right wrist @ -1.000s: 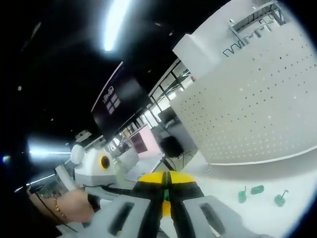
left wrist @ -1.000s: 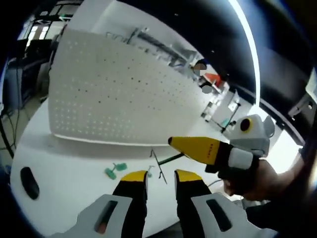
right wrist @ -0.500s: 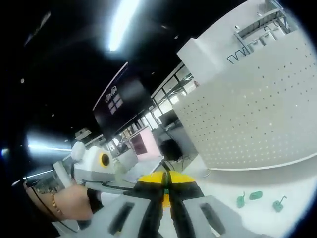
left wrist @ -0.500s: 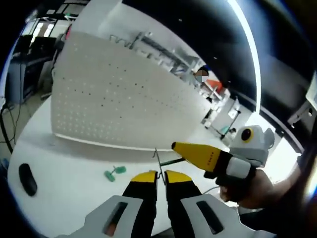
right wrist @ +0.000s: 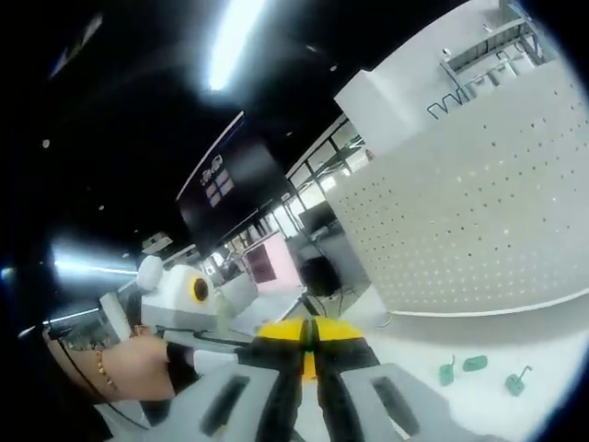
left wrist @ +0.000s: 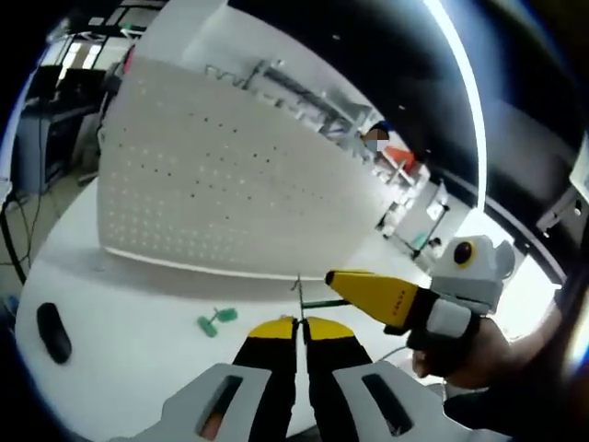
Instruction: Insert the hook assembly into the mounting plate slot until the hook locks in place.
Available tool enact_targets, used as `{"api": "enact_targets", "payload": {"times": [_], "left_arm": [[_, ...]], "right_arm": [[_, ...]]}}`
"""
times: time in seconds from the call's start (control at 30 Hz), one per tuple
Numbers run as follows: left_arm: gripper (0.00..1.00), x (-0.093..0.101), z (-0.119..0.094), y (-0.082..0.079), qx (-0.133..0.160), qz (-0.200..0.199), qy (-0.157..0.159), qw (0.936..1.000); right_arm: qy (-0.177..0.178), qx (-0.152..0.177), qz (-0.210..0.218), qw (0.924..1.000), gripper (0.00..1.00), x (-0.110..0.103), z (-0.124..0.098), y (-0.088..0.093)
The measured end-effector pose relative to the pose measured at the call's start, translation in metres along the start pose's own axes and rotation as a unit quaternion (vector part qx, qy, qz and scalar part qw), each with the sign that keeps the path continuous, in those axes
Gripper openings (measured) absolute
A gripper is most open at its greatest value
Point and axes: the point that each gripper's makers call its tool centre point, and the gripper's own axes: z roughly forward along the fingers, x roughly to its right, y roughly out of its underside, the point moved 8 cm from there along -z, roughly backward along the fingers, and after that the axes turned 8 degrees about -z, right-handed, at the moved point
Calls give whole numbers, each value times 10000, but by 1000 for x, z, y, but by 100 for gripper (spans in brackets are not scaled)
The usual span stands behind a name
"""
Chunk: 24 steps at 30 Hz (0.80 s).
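Left gripper view: our left tool (left wrist: pixel 296 324) clenched on thin wire hook (left wrist: pixel 297 293); right tool (left wrist: pixel 354 284) pinches its green stem. Pegboard (left wrist: pixel 212 175) upright on counter (left wrist: pixel 120 304), open surface between.
Right gripper view: right tool (right wrist: pixel 309 329) clenched; green clips (right wrist: pixel 477 364) near pegboard's lower edge.

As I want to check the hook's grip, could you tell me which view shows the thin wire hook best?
The left gripper view: the wire hook rises from the shut left gripper, with the right gripper beside it, before the pegboard. In the right gripper view, the right gripper hides what it pinches; the wire cannot be made out.
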Motion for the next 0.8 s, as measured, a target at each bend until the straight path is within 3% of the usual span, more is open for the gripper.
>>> {"api": "enact_targets", "payload": {"times": [0.13, 0.27, 0.33, 0.6, 0.8], "left_arm": [[1, 4, 1, -1, 3, 336, -158, 9993], [1, 4, 1, -2, 36, 292, -141, 9995], [1, 4, 0, -2, 50, 352, -200, 9992], [1, -1, -2, -3, 182, 246, -297, 9991], [1, 5, 1, -6, 199, 801, -444, 9956]], "right_arm": [[13, -1, 118, 9999, 0, 2, -1, 1], [-10, 7, 66, 10000, 0, 3, -2, -5], [-21, 188, 248, 9995, 0, 6, -8, -14], [-77, 110, 473, 9988, 2, 17, -28, -20], [-123, -110, 567, 9983, 11, 12, -23, -14]]}}
